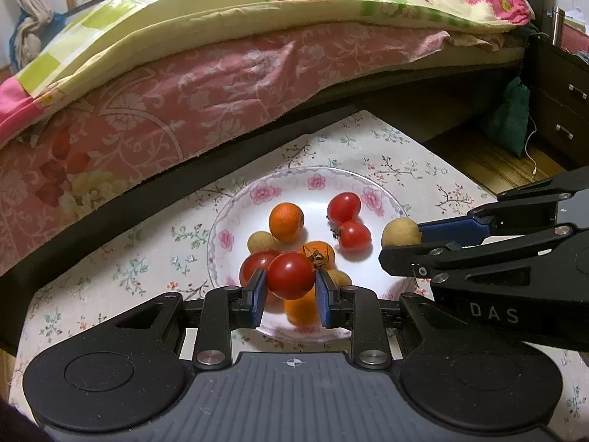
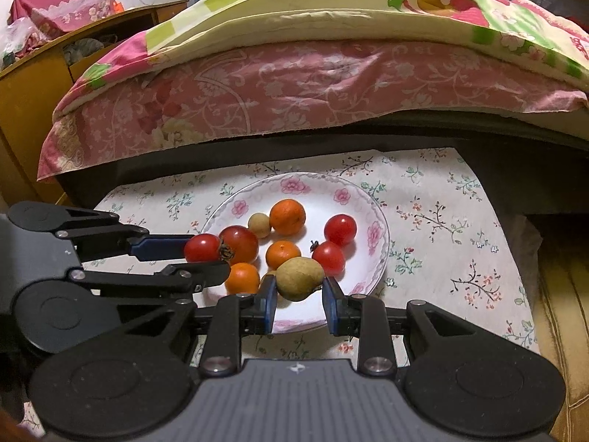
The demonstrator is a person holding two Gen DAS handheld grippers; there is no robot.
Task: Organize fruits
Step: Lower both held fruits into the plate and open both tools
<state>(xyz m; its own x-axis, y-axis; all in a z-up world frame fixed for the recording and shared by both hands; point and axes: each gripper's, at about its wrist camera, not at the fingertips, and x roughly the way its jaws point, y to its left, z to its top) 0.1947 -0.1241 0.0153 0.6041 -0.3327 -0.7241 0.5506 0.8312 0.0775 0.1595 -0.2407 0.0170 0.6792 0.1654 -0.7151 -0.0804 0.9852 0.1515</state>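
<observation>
Red and glossy, a cherry tomato (image 1: 290,275) sits clenched between the blue pads of the left tongs (image 1: 290,287), held just above the near side of the flowered plate (image 1: 235,217). The right tongs (image 2: 299,296) grasp a tan longan (image 2: 299,278) over the plate's near rim, and the left wrist view shows that same fruit at the plate's right edge. On the plate lie more tomatoes, among them a pair (image 1: 349,221) toward the far right, along with small oranges, one (image 1: 286,221) at the back and one (image 2: 282,255) near the middle. Another longan (image 2: 259,224) rests beside the back orange. The plate stands on a desk covered with a floral cloth (image 2: 434,221), and behind it runs a bed (image 2: 294,88) with a pink patterned sheet and a green and yellow quilt
</observation>
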